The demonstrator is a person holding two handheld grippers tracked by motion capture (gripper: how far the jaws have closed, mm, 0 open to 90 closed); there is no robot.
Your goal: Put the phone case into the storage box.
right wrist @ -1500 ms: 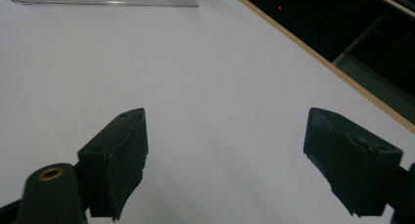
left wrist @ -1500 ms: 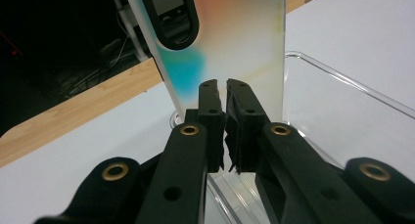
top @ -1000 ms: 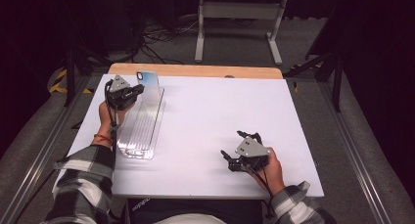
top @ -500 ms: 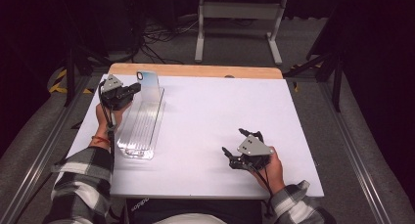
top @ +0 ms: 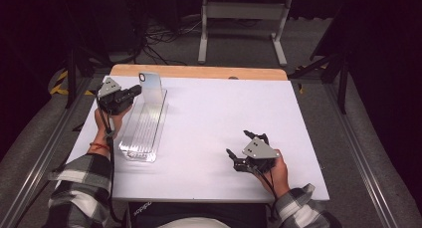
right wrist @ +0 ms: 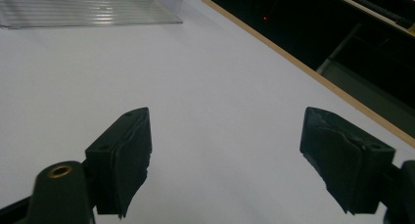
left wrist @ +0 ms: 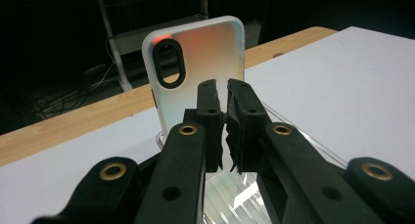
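A translucent white phone case (top: 151, 84) with a black camera ring stands upright at the far end of a clear ribbed rack (top: 142, 133) on the left of the white table. My left gripper (top: 136, 91) sits just left of the case, pointing at it, jaws shut with nothing between them. In the left gripper view the closed jaws (left wrist: 221, 87) stand in front of the case (left wrist: 195, 62), apart from it, above the rack (left wrist: 313, 145). My right gripper (top: 238, 142) rests near the front right of the table, open and empty. Its spread jaws (right wrist: 225, 136) face bare tabletop.
A wooden strip (top: 199, 71) runs along the table's far edge, with a metal stand (top: 241, 19) and cables on the dark floor beyond. The rack (right wrist: 88, 9) shows at the top left of the right gripper view. White tabletop (top: 224, 108) lies between the two grippers.
The left gripper has shifted slightly to the left, away from the case. The right gripper has stayed put.
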